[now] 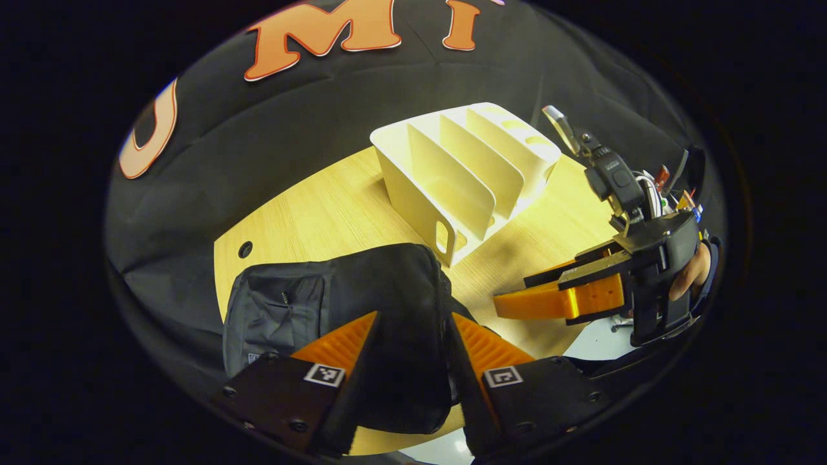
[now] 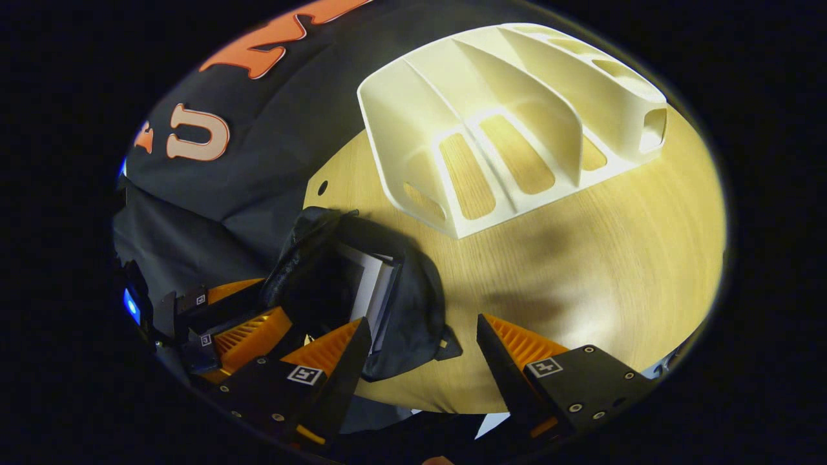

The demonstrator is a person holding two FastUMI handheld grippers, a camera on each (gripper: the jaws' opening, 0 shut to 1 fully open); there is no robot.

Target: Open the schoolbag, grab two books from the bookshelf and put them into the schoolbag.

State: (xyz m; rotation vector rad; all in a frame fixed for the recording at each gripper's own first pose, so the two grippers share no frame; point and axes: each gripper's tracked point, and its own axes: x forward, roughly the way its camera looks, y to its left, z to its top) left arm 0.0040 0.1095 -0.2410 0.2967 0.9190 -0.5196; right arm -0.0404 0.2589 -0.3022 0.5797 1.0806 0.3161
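The black schoolbag (image 1: 362, 290) lies on the wooden table (image 1: 323, 213) in the left gripper view, and my left gripper (image 1: 413, 323) is open with its fingers on either side of the bag's top. In the right gripper view the bag (image 2: 420, 303) gapes open, with the pale page edges of books (image 2: 371, 284) inside it. The left gripper (image 2: 274, 298) sits at the bag's left rim there. My right gripper (image 2: 423, 329) is open over bare table beside the bag, holding nothing. The white bookshelf (image 2: 510, 116) stands behind with bare slots.
The bookshelf (image 1: 465, 174) stands at the table's far side, near the black cloth wall. A hand (image 1: 688, 274) holds the right gripper (image 1: 513, 292) at the right. A cable hole (image 1: 245, 248) marks the table's left corner. Bare wood (image 2: 614, 258) stretches right of the bag.
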